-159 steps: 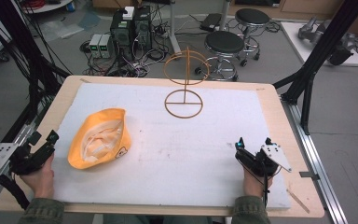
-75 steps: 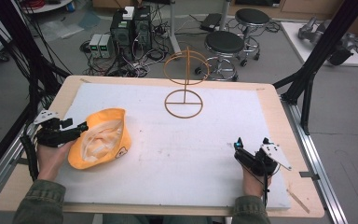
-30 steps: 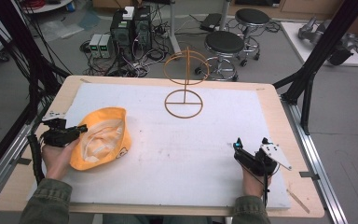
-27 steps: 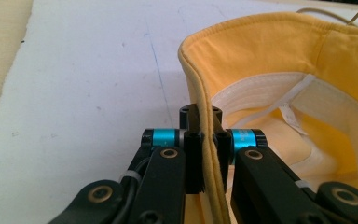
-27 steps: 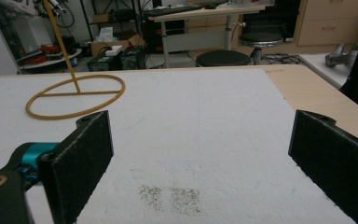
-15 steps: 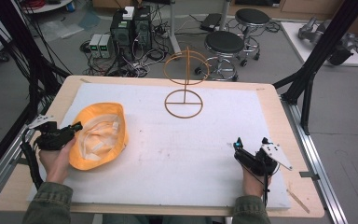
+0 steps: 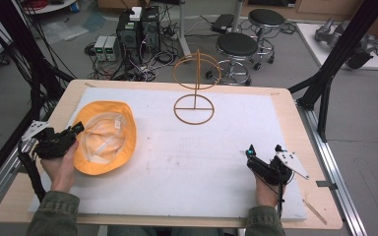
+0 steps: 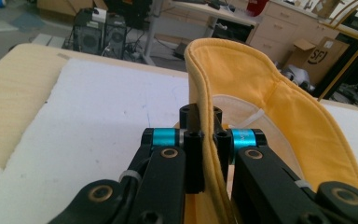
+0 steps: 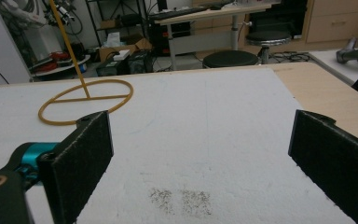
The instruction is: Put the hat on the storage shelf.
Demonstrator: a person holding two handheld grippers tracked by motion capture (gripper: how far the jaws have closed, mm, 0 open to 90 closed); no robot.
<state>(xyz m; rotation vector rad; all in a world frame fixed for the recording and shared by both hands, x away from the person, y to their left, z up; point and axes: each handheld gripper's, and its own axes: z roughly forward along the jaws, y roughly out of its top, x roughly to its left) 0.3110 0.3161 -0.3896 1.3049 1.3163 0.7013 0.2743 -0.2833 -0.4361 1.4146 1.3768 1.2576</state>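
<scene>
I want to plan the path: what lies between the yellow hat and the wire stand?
Only bare white mat lies between the yellow hat and the wire stand, as the high view shows.

Matt yellow cloth hat (image 7: 106, 136), thin wire stand (image 7: 195, 91), rough white foam mat (image 7: 202, 162) on wood

Hat brim (image 8: 205, 140): the pinched stretch is lying hidden between the closed jaws of the left gripper (image 8: 204, 140); the lower end is running off the frame at 6 o'clock. Wire hat stand (image 9: 86, 100): its upper ring is being cut off at 12 o'clock in the right gripper view. Right gripper (image 9: 200, 154): its right jaw is running out at 4 o'clock.
</scene>
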